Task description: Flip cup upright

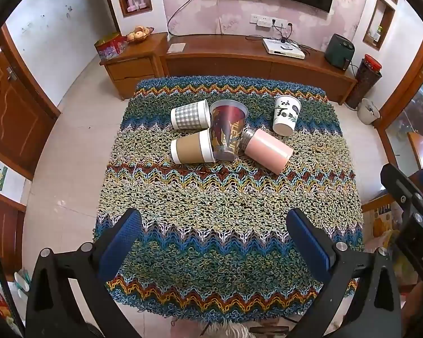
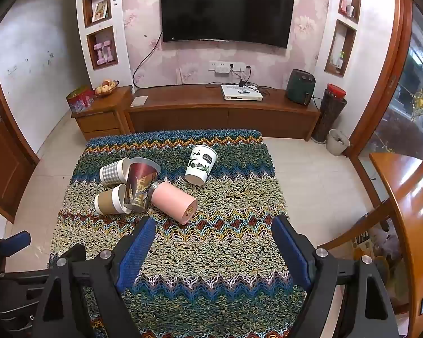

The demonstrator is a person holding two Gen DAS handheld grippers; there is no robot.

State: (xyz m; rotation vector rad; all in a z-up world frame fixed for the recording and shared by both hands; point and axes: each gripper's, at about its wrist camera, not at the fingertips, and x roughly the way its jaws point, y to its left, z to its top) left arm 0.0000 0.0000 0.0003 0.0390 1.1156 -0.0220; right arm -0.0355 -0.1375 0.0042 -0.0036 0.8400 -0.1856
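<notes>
Several cups sit on a knitted zigzag cloth (image 1: 228,205) over a table. A checked cup (image 1: 189,115) and a brown-sleeved cup (image 1: 191,147) lie on their sides. A pink steel-rimmed cup (image 1: 266,150) also lies on its side. A clear printed cup (image 1: 227,129) stands upright among them. A panda cup (image 1: 286,115) stands upright at the right. My left gripper (image 1: 214,242) is open and empty, well short of the cups. My right gripper (image 2: 214,250) is open and empty, just short of the pink cup (image 2: 174,201). The panda cup (image 2: 200,164) shows beyond it.
A wooden TV cabinet (image 2: 222,109) with a white set-top box (image 2: 241,92) stands behind the table. A wooden table edge (image 2: 409,211) is at the right. The right gripper's body (image 1: 409,197) shows at the right edge of the left wrist view.
</notes>
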